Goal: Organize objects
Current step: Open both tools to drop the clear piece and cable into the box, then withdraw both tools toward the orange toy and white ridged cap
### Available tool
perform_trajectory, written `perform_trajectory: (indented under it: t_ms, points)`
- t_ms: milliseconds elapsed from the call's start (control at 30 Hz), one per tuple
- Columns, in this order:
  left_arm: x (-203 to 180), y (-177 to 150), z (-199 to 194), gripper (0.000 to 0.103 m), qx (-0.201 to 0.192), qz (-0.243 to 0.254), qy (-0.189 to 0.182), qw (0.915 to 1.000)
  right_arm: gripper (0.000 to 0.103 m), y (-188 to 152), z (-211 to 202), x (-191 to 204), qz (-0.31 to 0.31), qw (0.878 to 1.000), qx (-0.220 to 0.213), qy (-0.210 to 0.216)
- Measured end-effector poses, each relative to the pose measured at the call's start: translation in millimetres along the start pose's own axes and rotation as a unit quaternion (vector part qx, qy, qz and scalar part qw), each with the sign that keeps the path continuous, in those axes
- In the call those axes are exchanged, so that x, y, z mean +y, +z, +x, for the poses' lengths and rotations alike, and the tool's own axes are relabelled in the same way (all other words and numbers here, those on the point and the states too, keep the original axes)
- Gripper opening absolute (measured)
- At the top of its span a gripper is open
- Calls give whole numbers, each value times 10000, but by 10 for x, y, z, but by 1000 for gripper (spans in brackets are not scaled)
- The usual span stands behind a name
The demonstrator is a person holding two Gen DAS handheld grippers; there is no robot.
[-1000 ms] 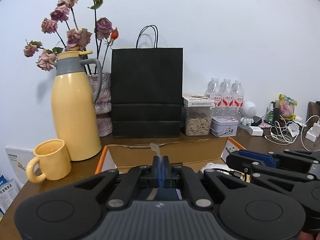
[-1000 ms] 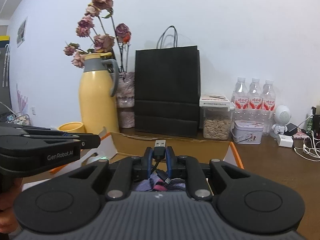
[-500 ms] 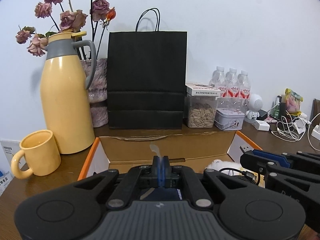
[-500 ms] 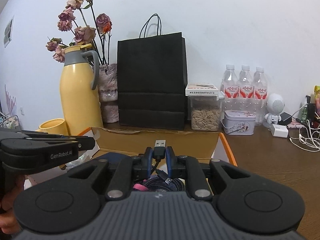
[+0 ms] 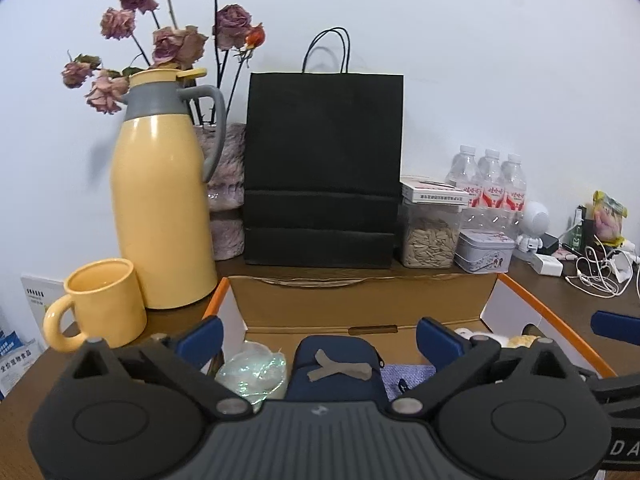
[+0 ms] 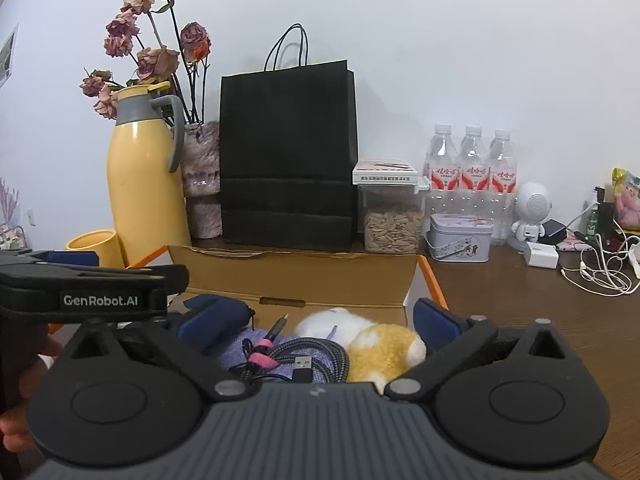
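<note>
Both tongs are opening, nothing pinched. My left tongs hang over the near end of the cardboard box, spread wide either side of the navy pouch, pads clear of it; the pouch lies in the box with its grey pull tab on top, so I'd say it's placed. My right tongs are spread over the right part of the same box, above the coiled USB cable, which lies on a purple cloth with the plug free, not gripped. Just right of the cable in the box: a white-and-yellow plush toy. Left of the pouch in the box: a crinkly clear wrapper. Reading: the box is the collection bin and loose small items get dropped in from above, hence both tongs low over it. Just beyond the box's left corner on the bench: yellow mug, then yellow thermos. Behind the box's far wall: black paper bag, seed jar, tin, water bottles. Well right of the box: chargers and white cables, possibly next to sort.
</note>
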State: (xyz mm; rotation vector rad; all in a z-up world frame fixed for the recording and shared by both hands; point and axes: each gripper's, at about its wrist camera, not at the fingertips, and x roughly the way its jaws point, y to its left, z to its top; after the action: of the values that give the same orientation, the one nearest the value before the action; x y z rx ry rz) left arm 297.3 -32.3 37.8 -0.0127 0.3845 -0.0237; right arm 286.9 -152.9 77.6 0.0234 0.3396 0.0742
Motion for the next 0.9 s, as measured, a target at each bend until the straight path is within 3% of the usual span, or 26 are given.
perform_trajectory:
  t_ms: [600, 900]
  points:
    - [25, -86, -147, 103, -101, -53, -148, 9998, 103, -44, -200, 18, -159, 9997, -129, -150]
    - [75, -208, -354, 103, -176, -32, -210, 9996, 103, -172, -396, 57, -369, 9993, -79, 14]
